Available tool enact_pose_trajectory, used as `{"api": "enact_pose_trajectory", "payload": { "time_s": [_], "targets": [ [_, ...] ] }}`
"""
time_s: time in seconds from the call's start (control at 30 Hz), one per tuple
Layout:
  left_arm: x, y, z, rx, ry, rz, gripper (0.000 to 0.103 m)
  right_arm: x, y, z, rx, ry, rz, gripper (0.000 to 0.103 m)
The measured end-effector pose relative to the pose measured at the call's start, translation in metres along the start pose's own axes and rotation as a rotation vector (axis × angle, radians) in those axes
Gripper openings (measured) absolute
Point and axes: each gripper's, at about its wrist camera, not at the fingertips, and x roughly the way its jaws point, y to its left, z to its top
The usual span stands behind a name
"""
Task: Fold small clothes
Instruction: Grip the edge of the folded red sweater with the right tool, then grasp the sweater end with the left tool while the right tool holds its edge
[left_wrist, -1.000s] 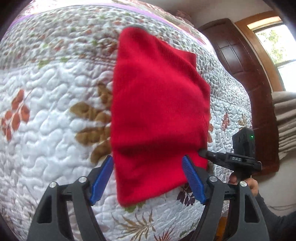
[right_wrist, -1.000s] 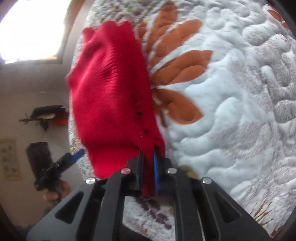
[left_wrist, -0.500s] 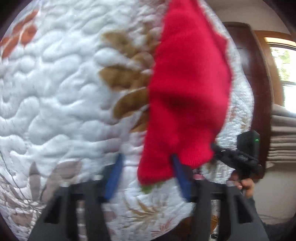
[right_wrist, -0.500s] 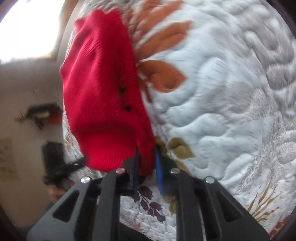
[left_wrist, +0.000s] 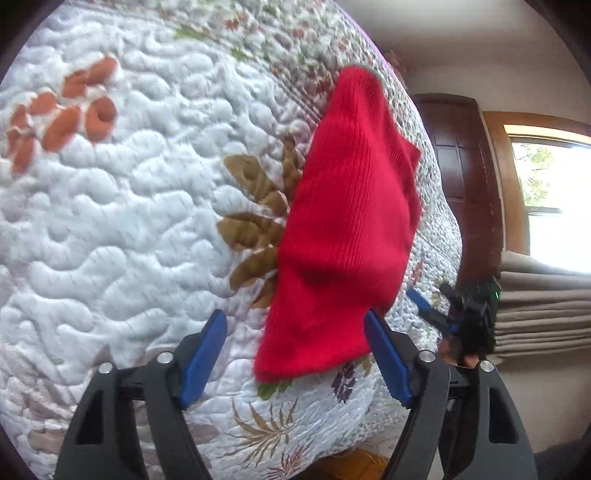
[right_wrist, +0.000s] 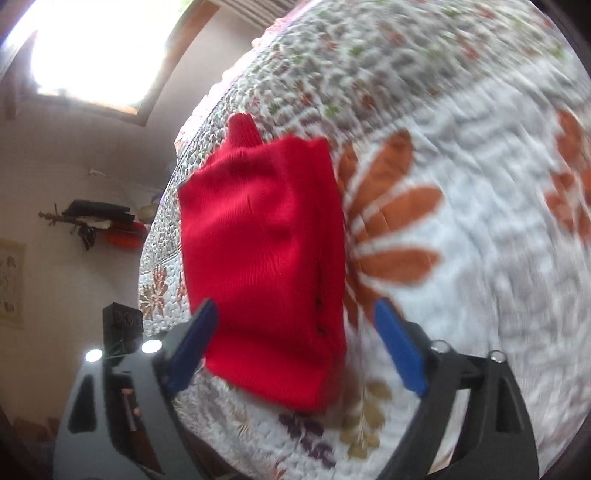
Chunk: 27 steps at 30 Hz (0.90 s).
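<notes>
1. Spreading across both views: a quilted white bedspread (left_wrist: 110, 221) printed with orange and olive-brown leaves, covering a bed.
2. Standing behind the bed in the left wrist view: a dark wooden door (left_wrist: 458, 155), a bright window (left_wrist: 554, 199) and a folded grey curtain (left_wrist: 543, 310).
3. Showing in the right wrist view: a second bright window (right_wrist: 99, 48) and a cluttered wall shelf (right_wrist: 96, 221) on a pale wall.
4. Lying flat on the bedspread near its edge: a folded red knitted garment (left_wrist: 343, 236), ribbed hem facing the cameras, a narrow tab poking out at its far end (right_wrist: 242, 129).
5. Hovering over the hem: the left gripper (left_wrist: 295, 350), blue-padded fingers (left_wrist: 201, 354) spread wide apart, gripping nothing, the right pad seeming to be just at the garment's corner.
6. Hovering likewise on the other side: the right gripper (right_wrist: 299, 347), fingers (right_wrist: 399, 347) parted widely around the hem, clamping nothing; blurred, so contact with the cloth being hard to judge.
7. Peeking into the left wrist view beyond the bed's edge: the right gripper again, blurred, with a hand (left_wrist: 469, 354) under it.
</notes>
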Motion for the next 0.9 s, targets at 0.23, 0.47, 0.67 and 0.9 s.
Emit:
{"api": "enact_pose_trajectory", "payload": {
  "time_s": [0.23, 0.47, 0.67, 0.9],
  "targets": [
    [0.036, 0.007, 0.013, 0.044, 0.083, -0.059, 0.077, 0.053, -0.007, 0.061, -0.04, 0.068, 0.03, 0.089],
    [0.054, 0.008, 0.006, 0.07, 0.122, -0.164, 0.08, 0.074, -0.002, 0.087, -0.111, 0.106, 0.069, 0.091],
    [0.059, 0.006, 0.001, 0.104, 0.164, -0.181, 0.082, 0.081, 0.006, 0.082, -0.141, 0.122, 0.082, 0.087],
    [0.073, -0.026, -0.004, 0.147, 0.164, -0.006, 0.088, 0.078, -0.003, 0.087, -0.134, 0.117, 0.117, 0.088]
  ]
}}
